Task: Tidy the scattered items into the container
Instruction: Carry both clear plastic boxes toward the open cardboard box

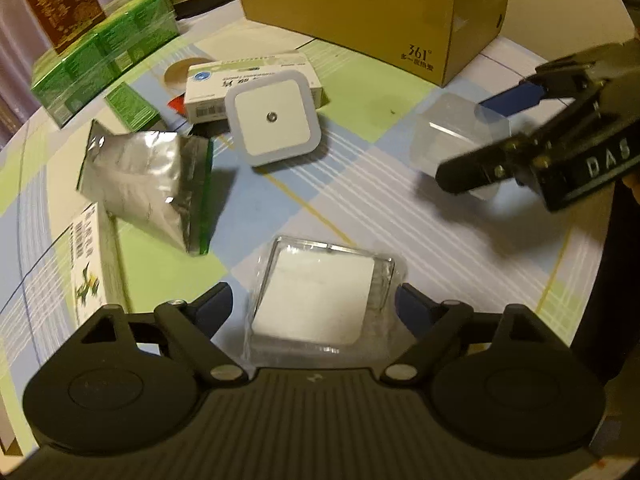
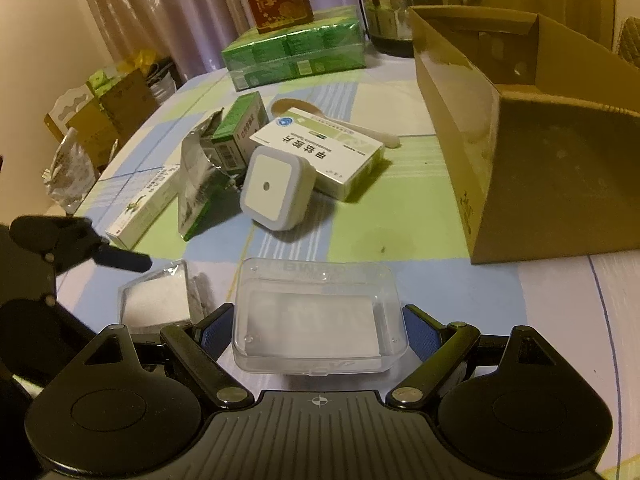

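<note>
Now the left gripper (image 1: pixel 314 302) straddles a clear packet (image 1: pixel 320 300) with jaws released; the right gripper (image 2: pixel 318 326), likewise spread, flanks a clear plastic case (image 2: pixel 318 316). Both rest on the worktop (image 2: pixel 400 240) near the cardboard box (image 2: pixel 540 152), beside the white night light (image 2: pixel 276 188).

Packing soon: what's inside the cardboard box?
The cardboard box is open on top; only bare inner walls with punched holes show. Its floor is hidden behind the near wall, so contents cannot be told.
</note>
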Demonstrator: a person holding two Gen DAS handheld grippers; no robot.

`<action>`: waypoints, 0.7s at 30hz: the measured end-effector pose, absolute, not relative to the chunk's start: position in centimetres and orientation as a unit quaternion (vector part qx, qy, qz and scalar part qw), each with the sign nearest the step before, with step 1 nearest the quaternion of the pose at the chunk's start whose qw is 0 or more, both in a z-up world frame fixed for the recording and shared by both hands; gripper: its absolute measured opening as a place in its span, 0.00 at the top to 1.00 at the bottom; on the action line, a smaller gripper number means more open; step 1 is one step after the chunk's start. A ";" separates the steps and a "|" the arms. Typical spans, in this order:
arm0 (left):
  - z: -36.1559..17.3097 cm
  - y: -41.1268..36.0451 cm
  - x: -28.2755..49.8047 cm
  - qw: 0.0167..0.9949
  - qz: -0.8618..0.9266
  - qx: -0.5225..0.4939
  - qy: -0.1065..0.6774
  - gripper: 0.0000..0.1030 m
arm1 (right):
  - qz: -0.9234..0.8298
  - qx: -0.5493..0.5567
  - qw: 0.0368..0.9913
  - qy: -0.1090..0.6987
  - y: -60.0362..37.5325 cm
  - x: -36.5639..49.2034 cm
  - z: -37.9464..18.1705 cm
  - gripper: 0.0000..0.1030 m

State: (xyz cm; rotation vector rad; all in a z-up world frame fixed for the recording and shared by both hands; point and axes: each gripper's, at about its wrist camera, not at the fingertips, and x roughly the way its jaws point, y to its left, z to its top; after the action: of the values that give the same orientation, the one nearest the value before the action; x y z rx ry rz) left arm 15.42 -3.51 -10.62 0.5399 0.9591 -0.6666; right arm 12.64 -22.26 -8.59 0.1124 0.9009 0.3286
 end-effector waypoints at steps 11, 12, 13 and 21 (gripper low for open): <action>-10.4 -4.0 15.6 0.804 -0.297 0.214 0.469 0.37 | 0.153 0.043 0.890 0.428 -22.7 12.2 -8.8 0.17; -10.3 -3.9 15.4 0.807 -0.293 0.207 0.470 0.37 | 0.153 0.041 0.891 0.426 -22.7 12.2 -8.7 0.17; -10.1 -3.8 15.1 0.810 -0.289 0.200 0.469 0.37 | 0.152 0.039 0.892 0.423 -22.7 12.0 -8.6 0.17; -8.1 -4.0 13.1 0.829 -0.269 0.164 0.462 0.37 | 0.147 0.033 0.901 0.406 -23.2 10.7 -6.9 0.17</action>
State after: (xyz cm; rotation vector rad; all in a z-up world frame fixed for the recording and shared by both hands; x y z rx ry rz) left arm 13.12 -4.04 -8.11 0.3489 0.9809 -0.5710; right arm 10.65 -23.18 -6.92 0.0673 0.8395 0.3044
